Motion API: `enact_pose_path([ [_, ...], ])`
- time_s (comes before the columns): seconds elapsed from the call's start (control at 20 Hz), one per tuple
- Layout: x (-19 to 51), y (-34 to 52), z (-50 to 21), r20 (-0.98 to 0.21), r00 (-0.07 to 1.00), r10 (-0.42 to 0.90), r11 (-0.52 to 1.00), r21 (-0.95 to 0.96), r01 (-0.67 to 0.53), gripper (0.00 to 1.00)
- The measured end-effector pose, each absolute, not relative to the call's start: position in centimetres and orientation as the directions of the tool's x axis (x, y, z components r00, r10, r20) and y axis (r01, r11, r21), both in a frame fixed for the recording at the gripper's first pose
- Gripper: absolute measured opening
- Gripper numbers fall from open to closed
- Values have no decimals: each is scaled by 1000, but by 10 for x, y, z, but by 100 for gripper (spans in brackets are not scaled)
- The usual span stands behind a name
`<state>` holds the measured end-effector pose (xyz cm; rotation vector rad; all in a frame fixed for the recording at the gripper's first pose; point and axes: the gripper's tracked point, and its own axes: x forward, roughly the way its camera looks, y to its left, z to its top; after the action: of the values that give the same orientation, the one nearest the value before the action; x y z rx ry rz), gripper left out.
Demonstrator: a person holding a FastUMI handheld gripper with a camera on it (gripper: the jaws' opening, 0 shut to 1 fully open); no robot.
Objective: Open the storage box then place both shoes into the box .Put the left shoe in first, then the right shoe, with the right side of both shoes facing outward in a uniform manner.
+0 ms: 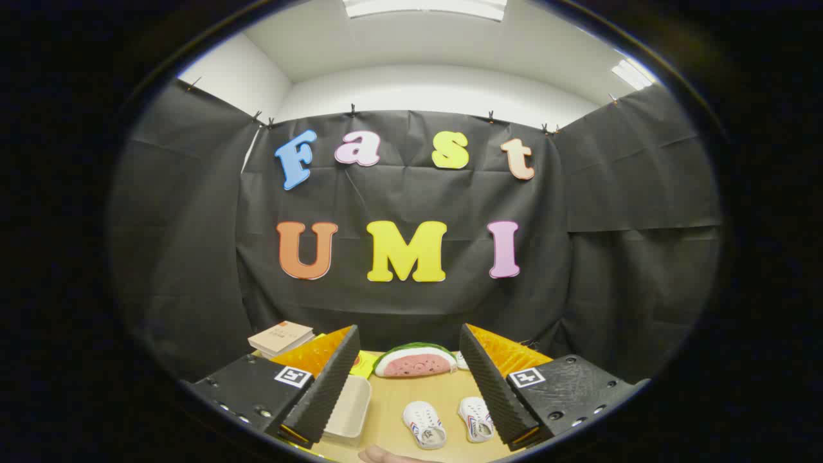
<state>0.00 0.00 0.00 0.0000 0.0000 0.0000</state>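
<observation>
Holding the gripper (409, 386) high above a light wooden table (418, 399), fingers spread wide apart, nothing between them and nothing touching either pad. Showing the left finger (325, 386) at about 8 o'clock from the gap's middle and the right finger (492, 386) at about 4 o'clock, each ribbed and black on the inner face, backed by orange plastic, each mounted on a black block bearing a square marker.

Lying between the fingers, down on the table, two small white shoes (450, 421) with red and blue stripes, side by side, close together but not touching. Sitting at about 5 o'clock from the gap's middle, the left-hand one (424, 424) nearer the centre, the right-hand one (476, 418) just beside the right finger's inner face as seen from here.

Resting at about 7 o'clock, just beside the left finger and partly hidden behind it, a pale, shallow storage box (350, 402); hard telling whether a lid is on it.

Lying beyond the fingers at 12 o'clock, a watermelon-slice toy (415, 360), green rind upward, pink flesh facing this way. Peeking out just left of it, a yellow-green sheet (363, 365). Sitting at about 10 o'clock, beyond the left finger, a tan book (281, 336) on the table's far corner.

Intruding at 6 o'clock, at the table's near edge, part of a person's hand (386, 455).
</observation>
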Motion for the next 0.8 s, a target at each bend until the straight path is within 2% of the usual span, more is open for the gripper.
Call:
enact_pose_path([
  [0.55,-14,-6,-13,-20,1000,6,1000,-2,-6,95],
  [0.8,-29,-10,-10,4,999,49,999,-9,-49,95],
])
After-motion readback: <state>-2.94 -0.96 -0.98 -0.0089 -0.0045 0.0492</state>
